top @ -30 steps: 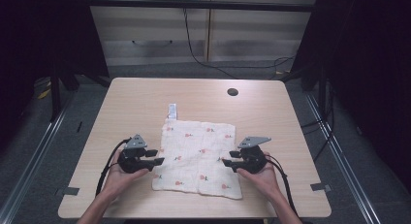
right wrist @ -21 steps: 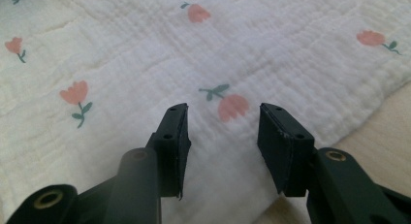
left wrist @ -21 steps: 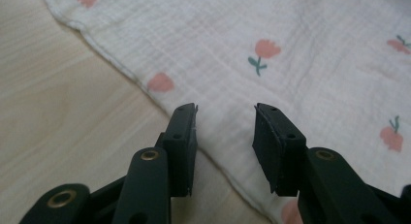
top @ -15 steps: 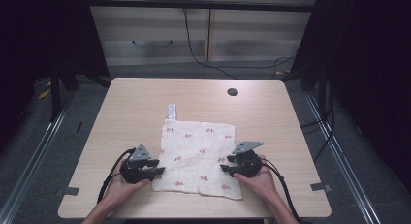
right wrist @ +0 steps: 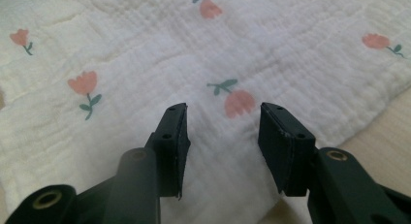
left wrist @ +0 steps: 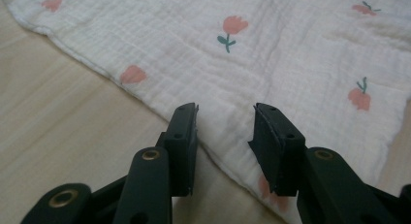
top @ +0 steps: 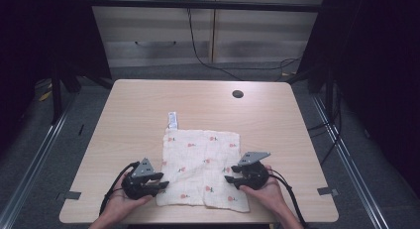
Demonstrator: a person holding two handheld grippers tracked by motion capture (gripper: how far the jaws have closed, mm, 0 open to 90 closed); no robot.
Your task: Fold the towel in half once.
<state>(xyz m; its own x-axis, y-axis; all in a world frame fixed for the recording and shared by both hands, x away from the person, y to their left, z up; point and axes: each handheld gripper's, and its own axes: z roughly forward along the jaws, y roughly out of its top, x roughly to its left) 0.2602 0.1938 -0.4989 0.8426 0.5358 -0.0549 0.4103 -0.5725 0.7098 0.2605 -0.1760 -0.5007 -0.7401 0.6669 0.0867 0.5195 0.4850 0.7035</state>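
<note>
Both claws sit down low at the near end of the surface point(top: 124, 115), one on each side of the white cloth point(top: 203, 164) with the little pink tulip print. The cloth lies spread flat, near the middle of the surface and toward its near edge, with a small white tag point(top: 172, 120) poking out past its far left corner. The left claw point(top: 164, 184) is at the cloth's near left edge, and from the left gripper view the left claw point(left wrist: 225, 132) is partway open, its jaws having just been closing in; the cloth's hem runs across under the gap between them, but the pads are not pinching it, so nothing is gripped there. One jaw hangs over bare wood, the other over the fabric. Over on the right, the right claw point(top: 229, 179) points in at the cloth's near right part. In the right gripper view the right claw point(right wrist: 223, 136) stands partway open too, jaws spread over the fabric with a pink tulip just beyond the gap, and the cloth's edge off to the right of them. Released, holding nothing; whether its tips brush the fabric is too close to call.
</note>
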